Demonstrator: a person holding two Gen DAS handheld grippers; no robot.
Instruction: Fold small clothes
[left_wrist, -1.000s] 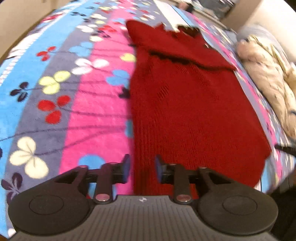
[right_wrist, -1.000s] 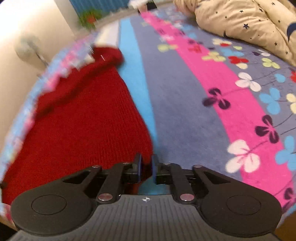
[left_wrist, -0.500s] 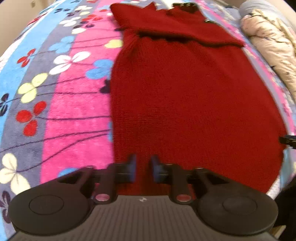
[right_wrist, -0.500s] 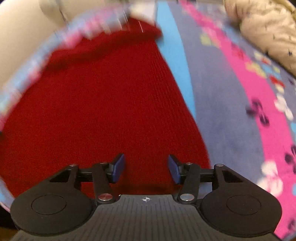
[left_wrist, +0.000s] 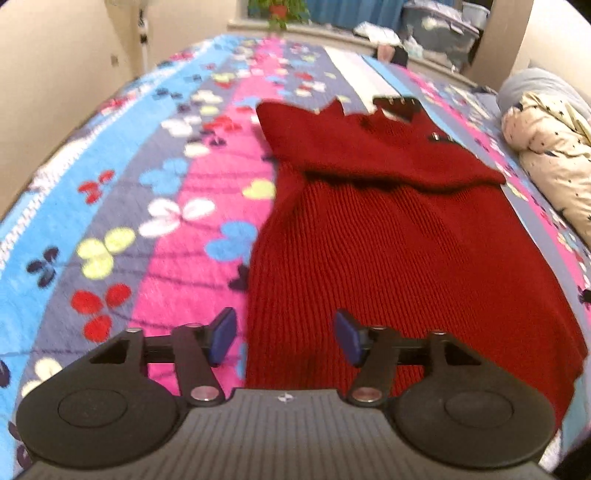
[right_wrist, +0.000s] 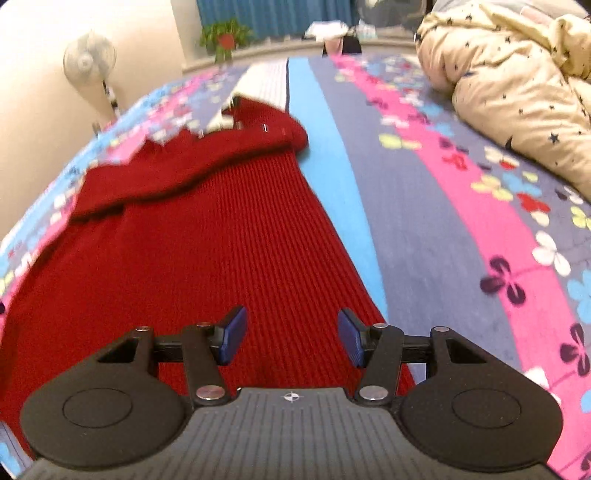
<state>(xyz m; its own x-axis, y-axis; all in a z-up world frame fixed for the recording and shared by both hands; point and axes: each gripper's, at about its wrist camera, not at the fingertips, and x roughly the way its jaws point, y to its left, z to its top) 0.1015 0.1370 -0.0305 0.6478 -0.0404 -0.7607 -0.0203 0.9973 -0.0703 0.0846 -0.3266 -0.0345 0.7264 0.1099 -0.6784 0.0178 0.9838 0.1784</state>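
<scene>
- Looking along the left gripper (left_wrist: 284, 341), its fingers (left_wrist: 221, 338) stand wide apart with nothing between them, poised over the near left edge of the red knitted garment (left_wrist: 399, 258); the garment lies flat and lengthwise on the bed (left_wrist: 110, 206), its far part already turned over on itself in a band, so the near hem looks to be the end left to lift for the next fold; the spread fingers straddle the garment's left border, one over knit and one over bedspread, which suits pinching that corner.
- Around it in this view: a rumpled cream quilt (left_wrist: 546, 162) lies at the right, well apart from the garment; a potted plant (left_wrist: 275, 14) and clutter sit beyond the far end of the bed; nothing lies on the garment or blocks the way forward.
- Looking along the right gripper (right_wrist: 291, 338), its fingers (right_wrist: 351, 341) are likewise spread and empty, above the garment's near right edge (right_wrist: 221, 258); this mirrors the left, one gripper per corner, so I judge a two-handed lift of the hem is being prepared.
- Around it here: the quilt (right_wrist: 517, 74) heaps at the upper right, a standing fan (right_wrist: 88, 59) by the wall at the left, the plant (right_wrist: 223, 37) on the far ledge; the bedspread beside the garment is bare, leaving room to fold.
</scene>
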